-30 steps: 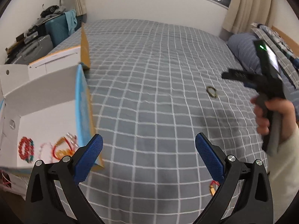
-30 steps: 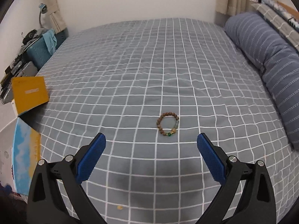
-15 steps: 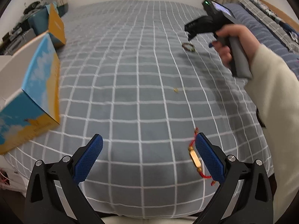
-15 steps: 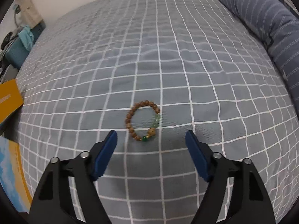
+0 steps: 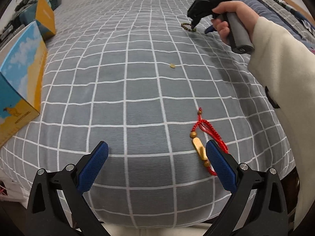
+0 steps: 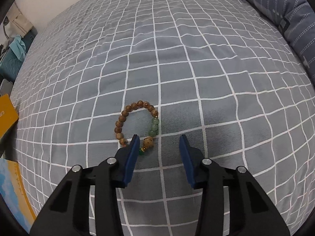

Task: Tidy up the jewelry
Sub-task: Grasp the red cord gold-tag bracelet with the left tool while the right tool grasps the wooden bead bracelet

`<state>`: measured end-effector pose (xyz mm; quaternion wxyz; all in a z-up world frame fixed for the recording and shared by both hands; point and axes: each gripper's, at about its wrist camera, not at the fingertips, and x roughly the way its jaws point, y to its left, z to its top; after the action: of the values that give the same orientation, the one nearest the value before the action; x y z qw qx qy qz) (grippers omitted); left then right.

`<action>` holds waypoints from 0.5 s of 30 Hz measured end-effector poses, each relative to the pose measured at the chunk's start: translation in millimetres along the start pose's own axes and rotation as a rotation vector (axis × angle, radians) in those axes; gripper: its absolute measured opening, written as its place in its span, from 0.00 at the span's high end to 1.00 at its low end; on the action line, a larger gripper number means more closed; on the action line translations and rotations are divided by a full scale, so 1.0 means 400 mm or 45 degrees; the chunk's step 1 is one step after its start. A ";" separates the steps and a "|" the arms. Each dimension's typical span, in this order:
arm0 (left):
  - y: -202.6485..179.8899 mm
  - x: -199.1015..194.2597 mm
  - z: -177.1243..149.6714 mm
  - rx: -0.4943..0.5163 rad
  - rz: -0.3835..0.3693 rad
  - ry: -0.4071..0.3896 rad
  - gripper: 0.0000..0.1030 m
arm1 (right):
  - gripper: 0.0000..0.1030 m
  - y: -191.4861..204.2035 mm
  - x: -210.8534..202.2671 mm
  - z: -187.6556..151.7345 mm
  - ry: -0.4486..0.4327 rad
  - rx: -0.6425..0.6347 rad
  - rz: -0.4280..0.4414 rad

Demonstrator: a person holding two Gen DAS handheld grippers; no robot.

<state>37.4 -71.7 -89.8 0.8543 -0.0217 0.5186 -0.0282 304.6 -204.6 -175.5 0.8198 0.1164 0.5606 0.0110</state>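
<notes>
A bracelet of brown wooden and green beads [image 6: 137,124] lies on the grey checked bedspread [image 6: 196,59]. My right gripper [image 6: 159,140] is open and low over it, its left finger over the bracelet's near edge and the right finger on bare cloth. In the left wrist view the bracelet [image 5: 188,27] sits under the right gripper [image 5: 198,26]. A red cord charm with a gold piece [image 5: 202,137] lies on the bed just inside the right finger of my open left gripper [image 5: 156,150].
A blue and yellow box [image 5: 19,90] stands at the bed's left edge, with an orange flap [image 5: 45,17] behind it. A small gold bead [image 5: 172,65] lies mid-bed. A striped pillow [image 6: 285,19] lies at the right. Luggage [image 6: 9,63] stands beside the bed.
My right gripper has dropped to the bead bracelet and its jaws have narrowed. My left gripper has swung away from the box and down toward the red cord charm.
</notes>
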 end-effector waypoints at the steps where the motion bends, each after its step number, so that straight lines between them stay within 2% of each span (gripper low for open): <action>1: -0.003 0.003 -0.001 0.004 -0.005 0.001 0.06 | 0.66 0.000 0.002 -0.001 0.003 0.001 -0.002; 8: -0.017 0.020 -0.006 0.031 -0.062 0.026 0.06 | 0.74 0.016 0.011 -0.001 0.010 -0.013 -0.034; 13: -0.027 0.035 -0.009 0.033 -0.064 0.034 0.07 | 0.80 0.025 0.016 0.002 0.018 -0.016 -0.044; 15: -0.034 0.042 -0.005 0.051 -0.048 0.035 0.12 | 0.82 0.031 0.017 0.005 0.020 -0.016 -0.044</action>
<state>43.0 -86.7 -104.6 0.8466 -0.0140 0.5291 -0.0549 310.4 -191.9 -178.5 0.8162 0.1013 0.5688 0.0014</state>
